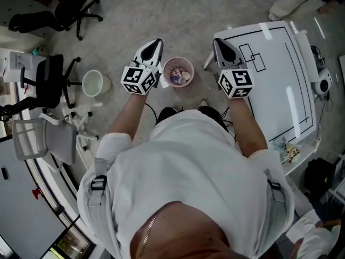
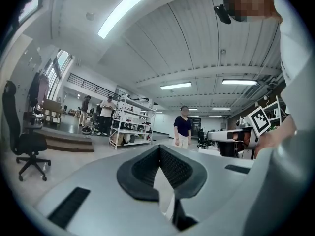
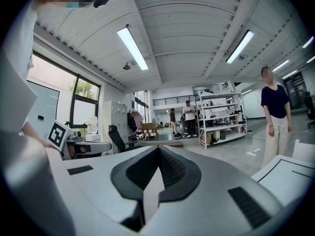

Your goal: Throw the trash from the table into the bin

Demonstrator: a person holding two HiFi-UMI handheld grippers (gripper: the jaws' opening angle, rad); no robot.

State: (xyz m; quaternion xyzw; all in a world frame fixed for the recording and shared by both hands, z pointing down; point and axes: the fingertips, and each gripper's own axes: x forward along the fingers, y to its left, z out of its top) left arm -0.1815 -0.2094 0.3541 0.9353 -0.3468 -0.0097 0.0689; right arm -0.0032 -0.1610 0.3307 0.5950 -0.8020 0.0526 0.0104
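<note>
Grey concrete floor [image 1: 178, 15] underfoot. Pink bin [image 1: 178, 59] stands on it between the two claws, with trash [image 1: 179, 77] lying inside. Left claw [image 1: 156, 42] — jaws together, nothing held. Right claw [image 1: 218, 41] — jaws together, nothing held, just beside the white bench [image 1: 280, 90] corner.
</note>
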